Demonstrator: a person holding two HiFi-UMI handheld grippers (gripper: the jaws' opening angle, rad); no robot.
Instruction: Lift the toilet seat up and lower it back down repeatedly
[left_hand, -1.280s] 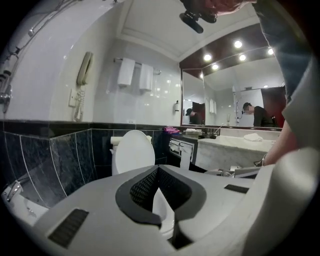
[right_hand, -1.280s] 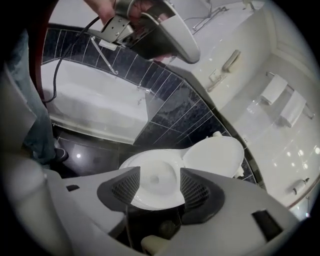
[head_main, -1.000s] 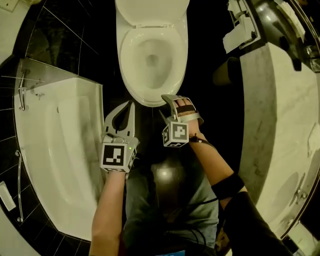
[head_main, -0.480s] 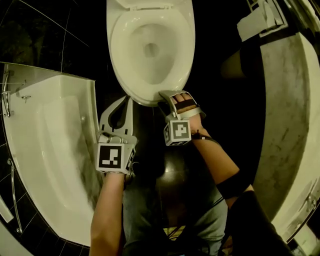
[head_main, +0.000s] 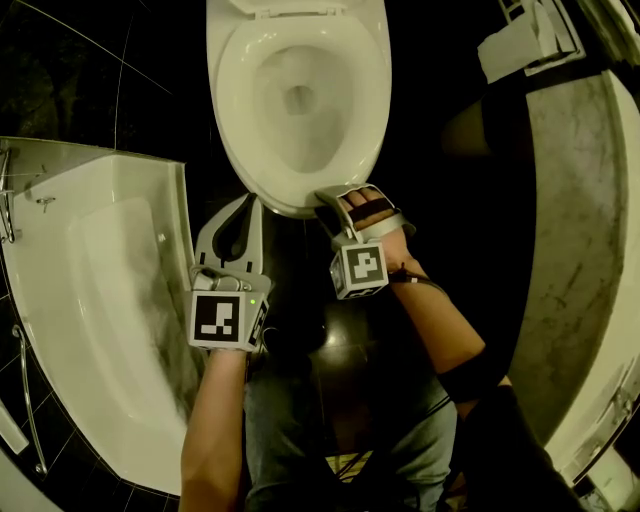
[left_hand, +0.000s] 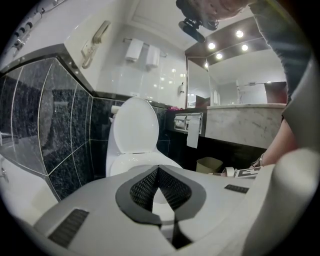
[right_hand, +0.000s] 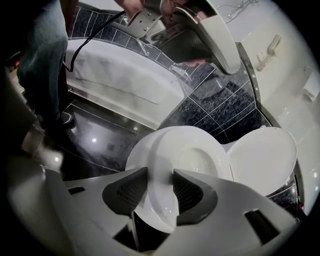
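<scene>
To the left of your left gripper (head_main: 258, 203), the white glossy bathtub (head_main: 100, 280) swept its curved rim just beside the jaws, leaving little room on that side. Those grey jaws were clenched tip to tip on nothing, just short of the white ceramic bowl (head_main: 300, 110). Ahead of both pairs of jaws lay the white oval plastic toilet seat (head_main: 232, 100), flat on the bowl. Its long axis ran from the far hinge to a rounded nose pointing back at you, and the white lid (left_hand: 135, 125) stood upright behind it. Your right gripper (head_main: 350, 195) had just been closing, and its ribbed dark pads (right_hand: 127, 192) were grasping the seat's smooth front edge. To the right of those jaws, dark polished floor (head_main: 440, 230) lay open up to the veined grey marble counter (head_main: 580, 250).
</scene>
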